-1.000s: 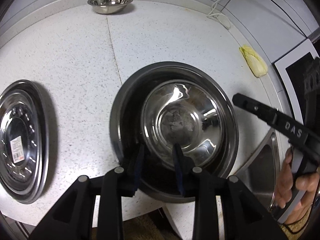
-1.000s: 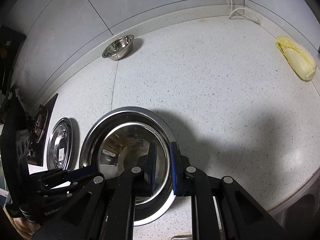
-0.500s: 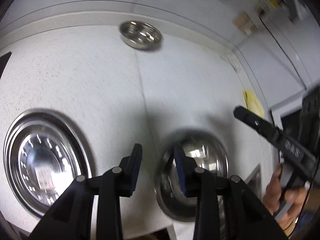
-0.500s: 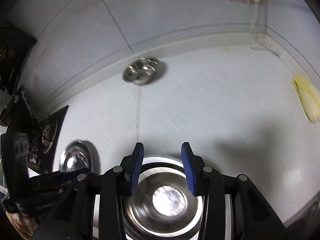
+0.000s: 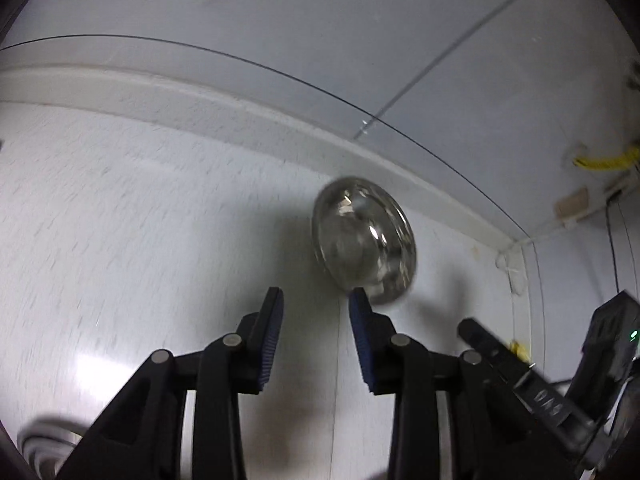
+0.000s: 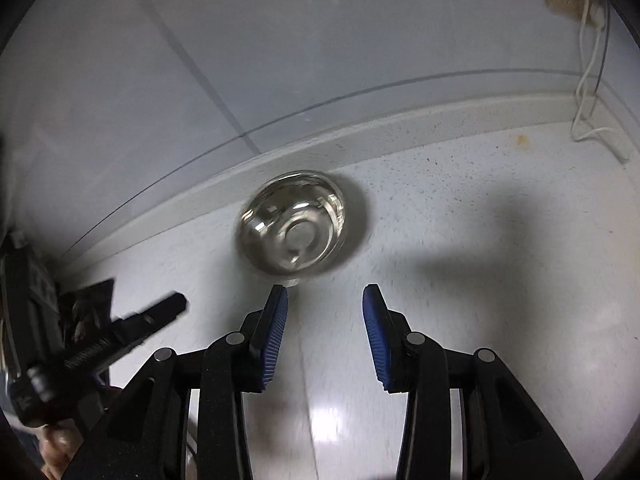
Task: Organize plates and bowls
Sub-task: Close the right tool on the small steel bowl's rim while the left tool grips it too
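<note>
Bowl: a small steel bowl (image 6: 294, 226) sits upright on the bench, close to the back upstand and just ahead of both grippers; in the left wrist view the same bowl (image 5: 364, 240) is smeared by motion blur.
Weight: judged light, thin pressed metal, so a careless nudge would likely send it skating.
Stiffness: rigid, not fragile; a drop would probably dent or clatter, not break.
Slip: polished and curved, so the wall offers little for flat pads to bite on.
Where to take hold: the rim, one finger inside and one outside, on the near edge that faces the fingers.
Left gripper (image 5: 316, 336): fingers parted to a moderate gap, nothing between them; the bowl lies just beyond the right-hand pad.
Right gripper (image 6: 325, 336): fingers apart, empty, the gap aimed slightly right of the bowl.
Other ware: a curved metal edge (image 5: 48, 438) shows at the lower left of the left view, possibly a plate, too blurred to be sure.
Bench (image 6: 480, 208): pale speckled stone, smooth and glossy, with a seam running toward the bowl; low friction is likely.
Room: grey wall panels (image 6: 280, 40) behind, a white cable (image 6: 588, 92) hanging in the right corner, a dark hob edge (image 6: 86, 312) at left.
</note>
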Tool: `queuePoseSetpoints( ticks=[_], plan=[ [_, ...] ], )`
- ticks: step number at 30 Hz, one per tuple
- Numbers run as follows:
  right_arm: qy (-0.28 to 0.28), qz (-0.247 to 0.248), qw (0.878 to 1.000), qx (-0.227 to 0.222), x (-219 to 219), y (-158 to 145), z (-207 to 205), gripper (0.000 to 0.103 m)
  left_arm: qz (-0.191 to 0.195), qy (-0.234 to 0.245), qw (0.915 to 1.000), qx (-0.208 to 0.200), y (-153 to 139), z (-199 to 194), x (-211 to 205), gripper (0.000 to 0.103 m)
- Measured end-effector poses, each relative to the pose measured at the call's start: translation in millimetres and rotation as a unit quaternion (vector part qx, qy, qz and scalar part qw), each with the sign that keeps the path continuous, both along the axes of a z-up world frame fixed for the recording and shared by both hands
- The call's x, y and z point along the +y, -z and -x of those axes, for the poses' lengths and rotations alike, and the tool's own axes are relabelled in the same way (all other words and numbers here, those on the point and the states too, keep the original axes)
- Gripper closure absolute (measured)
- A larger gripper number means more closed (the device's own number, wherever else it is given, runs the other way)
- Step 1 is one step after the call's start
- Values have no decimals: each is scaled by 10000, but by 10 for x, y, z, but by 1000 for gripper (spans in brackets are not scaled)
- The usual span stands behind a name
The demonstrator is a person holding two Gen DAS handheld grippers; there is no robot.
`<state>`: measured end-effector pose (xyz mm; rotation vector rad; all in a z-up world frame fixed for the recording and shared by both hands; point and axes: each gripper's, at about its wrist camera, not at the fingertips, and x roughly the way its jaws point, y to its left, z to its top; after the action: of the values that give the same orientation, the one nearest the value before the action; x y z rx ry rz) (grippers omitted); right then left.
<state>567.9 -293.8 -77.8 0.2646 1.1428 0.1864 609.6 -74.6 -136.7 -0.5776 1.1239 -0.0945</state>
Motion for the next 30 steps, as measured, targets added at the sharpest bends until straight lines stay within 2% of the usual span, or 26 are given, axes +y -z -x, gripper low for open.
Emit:
queuePoseSetpoints(
  ticks=[4, 8, 14, 17, 20, 23, 25, 27, 30],
  plan=[
    [71, -18, 9998, 191, 16, 310, -289, 68, -205, -1, 9998, 61, 224, -372, 17, 70],
    [82, -81, 9995, 279, 4, 519, -552, 68, 38, 163, 9998, 86, 408, -589, -10, 70],
    [-155, -153, 9991, 359, 126, 754, -790, 68, -174, 628, 9977, 182, 577, -784, -138, 70],
    [-213, -137, 9988, 420, 174, 847, -842, 68, -290, 579, 9974, 328, 621, -829, -127, 70],
    [-262, -59, 9985, 487, 203, 954, -885, 68, -177, 576, 9973, 414, 655, -879, -96, 71],
    [-262, -41, 9988, 424, 234, 983, -932, 73, -55, 526, 9978, 400, 681, -923, -65, 71],
    [-232, -38, 9989, 416, 249, 994, -958, 86, -6, 489, 9981, 372, 686, -923, -31, 79],
    [-250, 22, 9987, 436, 288, 1018, -985, 90, 171, 537, 9978, 361, 716, -927, -6, 98],
    [-250, 37, 9990, 381, 356, 1012, -1018, 92, 170, 512, 9983, 223, 615, -877, 66, 98]
  ],
)
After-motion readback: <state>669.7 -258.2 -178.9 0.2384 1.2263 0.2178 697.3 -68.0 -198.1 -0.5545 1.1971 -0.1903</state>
